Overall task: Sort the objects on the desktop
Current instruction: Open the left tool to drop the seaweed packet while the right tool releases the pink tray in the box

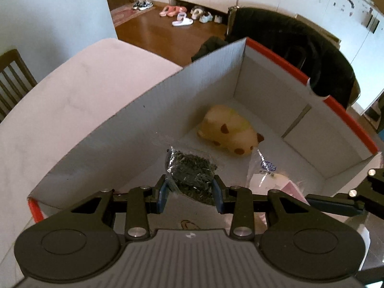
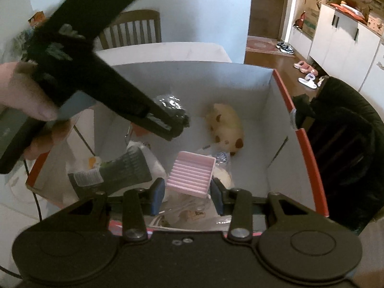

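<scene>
My left gripper (image 1: 190,193) is shut on a clear bag of dark granules (image 1: 192,172) and holds it above the floor of a white cardboard box with a red rim (image 1: 288,62). The right wrist view shows that gripper (image 2: 176,126) coming in from the upper left with the bag (image 2: 169,104) at its tip and a hand (image 2: 24,96) behind it. My right gripper (image 2: 187,195) is shut on a pink ridged tray (image 2: 192,175) over the near end of the box (image 2: 283,88). A yellow plush toy with brown spots (image 1: 230,132) (image 2: 228,124) lies at the far end.
A clear bag with a blue logo (image 1: 266,168) and other wrapped items (image 2: 115,170) lie on the box floor. The box stands on a pale table (image 1: 84,91). A wooden chair (image 2: 134,28) stands behind it, and a dark coat hangs over a chair (image 1: 300,48) to the right.
</scene>
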### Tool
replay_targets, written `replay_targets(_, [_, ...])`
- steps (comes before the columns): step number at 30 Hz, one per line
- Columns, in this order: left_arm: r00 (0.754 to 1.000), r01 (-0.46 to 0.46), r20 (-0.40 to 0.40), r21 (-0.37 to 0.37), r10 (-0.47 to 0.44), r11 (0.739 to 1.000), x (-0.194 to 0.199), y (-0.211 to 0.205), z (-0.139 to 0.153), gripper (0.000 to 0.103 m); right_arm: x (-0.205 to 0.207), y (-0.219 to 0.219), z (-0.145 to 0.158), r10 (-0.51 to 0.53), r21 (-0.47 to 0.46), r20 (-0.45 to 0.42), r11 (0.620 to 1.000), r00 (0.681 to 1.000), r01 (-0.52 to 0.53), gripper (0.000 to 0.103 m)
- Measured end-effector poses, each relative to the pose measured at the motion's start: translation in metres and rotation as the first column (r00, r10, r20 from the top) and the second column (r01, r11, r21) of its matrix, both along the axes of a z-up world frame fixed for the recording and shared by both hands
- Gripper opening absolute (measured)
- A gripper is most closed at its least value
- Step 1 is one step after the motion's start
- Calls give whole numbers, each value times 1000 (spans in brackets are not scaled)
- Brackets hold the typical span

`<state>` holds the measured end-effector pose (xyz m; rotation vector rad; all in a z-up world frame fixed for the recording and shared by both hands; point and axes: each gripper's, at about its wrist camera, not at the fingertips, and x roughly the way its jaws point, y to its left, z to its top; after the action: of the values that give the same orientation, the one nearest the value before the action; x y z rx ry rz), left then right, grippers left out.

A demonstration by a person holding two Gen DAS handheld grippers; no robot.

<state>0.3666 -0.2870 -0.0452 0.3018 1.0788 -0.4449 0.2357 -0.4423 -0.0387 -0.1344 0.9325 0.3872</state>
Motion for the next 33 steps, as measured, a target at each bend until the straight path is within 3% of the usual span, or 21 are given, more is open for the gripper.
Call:
replay_targets(12, [996,15,-83,19,-13,1000,5,1,-18,37,10,-2,-7,-18,-1,-31,1000,999,18,41])
replay_targets(15, [996,10,-86,13,-9,1000,4,4,-18,42,11,-3,-7,-21,4,-39,1000,999,21,41])
replay_targets(20, [998,-10,-60,-22,9,1000,1,10,-11,63,13,-7,-9,-37,14,-56,999,998,38,44])
replay_targets(26, [998,-44,-41,-71,42,996,-6,21,1,63,8,-14,-5,-42,26,-45,999,998,44,54])
replay_targets(33, [998,-68,-4,-122,68,990,-15,32,20,63,0,-19,6,-47,47,-32,998,998,49,58])
